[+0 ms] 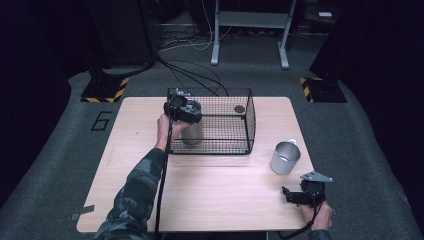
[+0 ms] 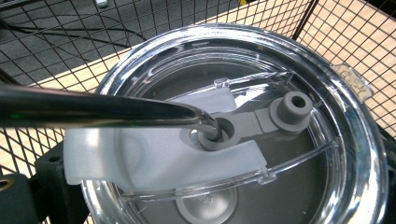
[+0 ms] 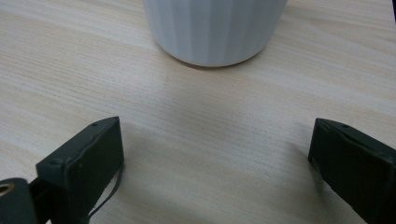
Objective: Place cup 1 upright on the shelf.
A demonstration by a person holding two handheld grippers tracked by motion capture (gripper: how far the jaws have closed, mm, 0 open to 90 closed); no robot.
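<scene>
Inside the wire basket point(image 1: 235, 131), my left gripper point(image 1: 183, 111) sits over a lidded tumbler point(image 1: 191, 131); I cannot tell its grip. My right gripper point(image 1: 295, 196) rests wide open on the table point(image 1: 215, 190), near the metal cup point(image 1: 285, 157).

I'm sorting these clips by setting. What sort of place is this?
Probably a lab or studio set up for recording, not a home: a lone wooden table on grey carpet, hazard-striped stand bases, loose cables on the floor and dark surroundings.
</scene>
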